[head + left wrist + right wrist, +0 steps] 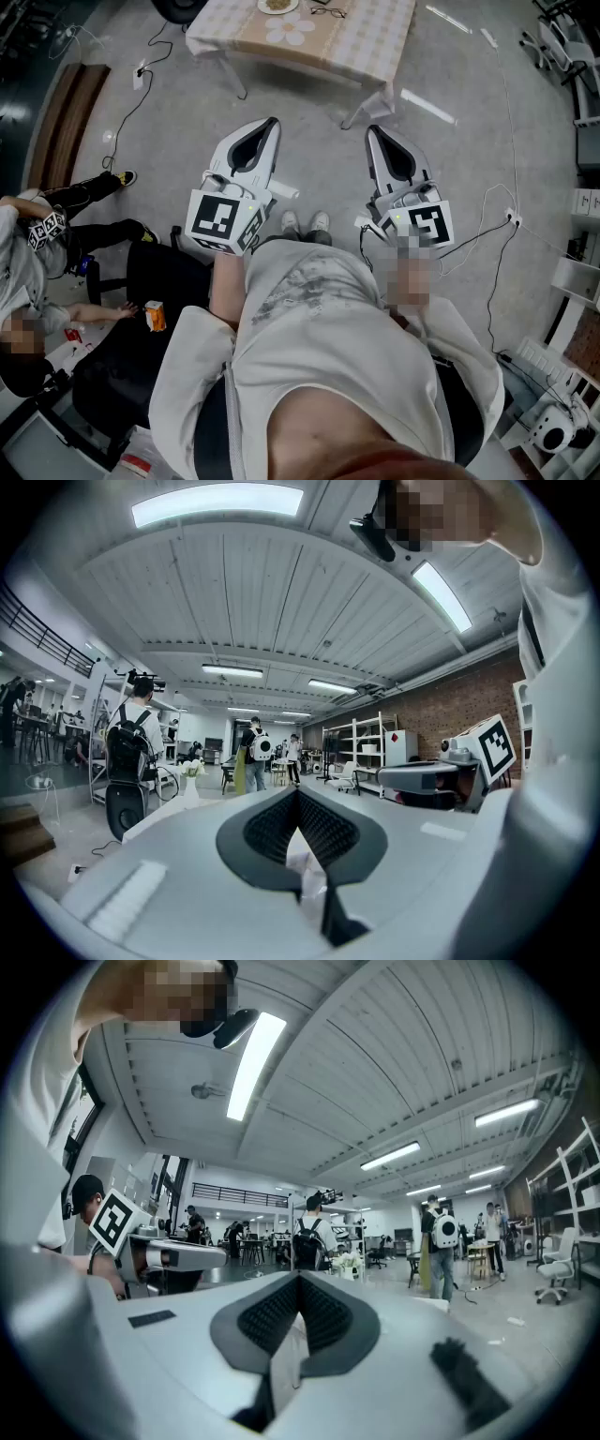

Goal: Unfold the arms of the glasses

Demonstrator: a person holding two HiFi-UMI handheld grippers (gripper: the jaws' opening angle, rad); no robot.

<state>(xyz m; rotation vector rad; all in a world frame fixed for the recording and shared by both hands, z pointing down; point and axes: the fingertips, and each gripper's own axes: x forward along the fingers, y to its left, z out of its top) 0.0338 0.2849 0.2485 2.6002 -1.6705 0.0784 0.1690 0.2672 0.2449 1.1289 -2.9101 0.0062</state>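
The white left gripper (273,123) is held level, its jaws closed tip to tip on nothing. Well ahead, thin dark-framed glasses (328,11) lie on the checked-cloth table (375,37). The white right gripper (371,130) is likewise closed and empty.

Left gripper (273,122) is matt plastic; tablecloth (366,42) is checked cloth.

Bare floor (319,155) lies open up to the table (375,52); cables (127,114) trail alongside.
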